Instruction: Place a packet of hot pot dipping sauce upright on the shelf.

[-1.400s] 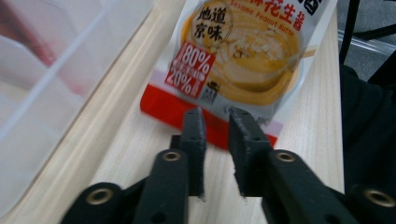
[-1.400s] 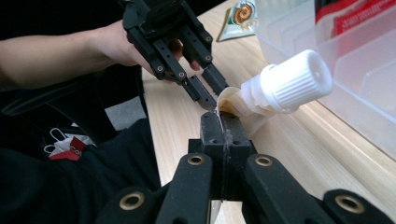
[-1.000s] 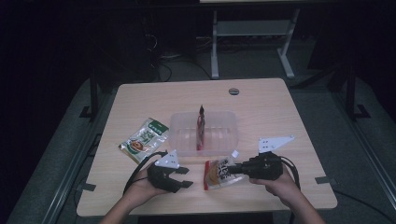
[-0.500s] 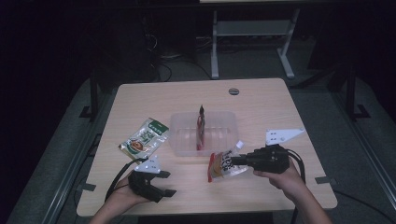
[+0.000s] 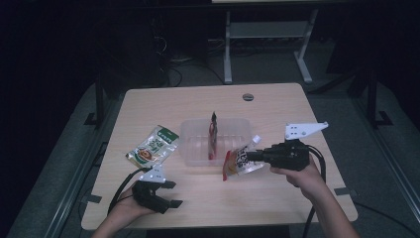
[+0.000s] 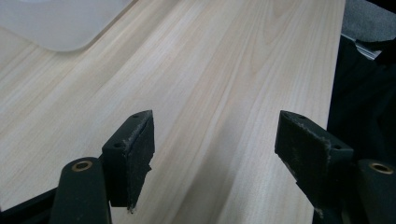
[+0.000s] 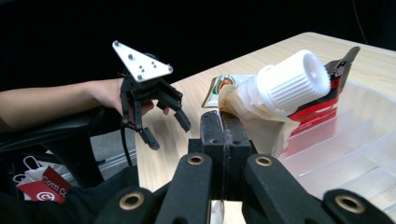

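Note:
My right gripper (image 5: 250,156) is shut on a spouted pouch (image 5: 240,162) and holds it above the table, just at the front right corner of the clear plastic bin (image 5: 198,148). In the right gripper view the pouch's white cap (image 7: 289,81) sticks up past the closed jaws. A red packet (image 5: 213,136) stands upright in the bin. A green snack pouch (image 5: 153,146) lies flat to the bin's left. My left gripper (image 5: 171,194) sits low at the front left; its jaws have just been opening and stand open (image 6: 217,126) with only bare wood between them.
The wooden table (image 5: 297,109) ends close in front of both hands. A round cable grommet (image 5: 247,96) sits near the far edge. Metal frame legs (image 5: 228,49) stand on the dark floor behind. A red bag (image 7: 46,186) lies beside the table.
The left gripper has let go, opened and drawn back to the front left. The right gripper has lifted the spouted pouch off the table and carried it toward the bin.

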Motion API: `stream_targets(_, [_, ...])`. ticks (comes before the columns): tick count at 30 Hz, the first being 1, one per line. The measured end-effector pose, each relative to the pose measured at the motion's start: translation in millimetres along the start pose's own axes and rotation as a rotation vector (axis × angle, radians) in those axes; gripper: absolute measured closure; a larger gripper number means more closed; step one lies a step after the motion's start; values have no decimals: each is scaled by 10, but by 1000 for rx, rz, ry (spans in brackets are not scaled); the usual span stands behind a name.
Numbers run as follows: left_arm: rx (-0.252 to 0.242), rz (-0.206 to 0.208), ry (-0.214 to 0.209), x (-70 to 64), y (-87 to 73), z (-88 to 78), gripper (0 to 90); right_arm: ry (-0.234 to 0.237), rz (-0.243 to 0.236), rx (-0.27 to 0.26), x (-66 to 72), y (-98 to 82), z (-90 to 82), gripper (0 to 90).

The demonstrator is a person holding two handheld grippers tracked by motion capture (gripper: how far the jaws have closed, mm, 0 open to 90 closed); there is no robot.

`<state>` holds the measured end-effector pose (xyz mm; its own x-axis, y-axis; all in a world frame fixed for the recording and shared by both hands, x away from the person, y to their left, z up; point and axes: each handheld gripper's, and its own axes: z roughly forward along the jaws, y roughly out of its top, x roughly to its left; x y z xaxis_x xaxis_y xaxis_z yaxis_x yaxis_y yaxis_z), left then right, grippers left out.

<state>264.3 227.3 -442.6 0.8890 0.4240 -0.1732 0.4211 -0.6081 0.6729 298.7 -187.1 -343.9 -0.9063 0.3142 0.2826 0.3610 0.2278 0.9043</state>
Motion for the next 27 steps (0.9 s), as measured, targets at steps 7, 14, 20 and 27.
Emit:
stream_targets(7, [12,6,1,9,-4,19,283,-14,-9,-14,-64,97,8,900])
stream_targets(14, [14,5,5,26,-9,5,283,-34,-15,-38,-144,205,-10,900])
stream_targets(20, [10,3,6,28,-11,9,283,-42,-6,-50,-236,253,9,900])
stream_targets(27, [9,-2,6,32,-14,10,283,-53,8,-44,-345,290,74,900])
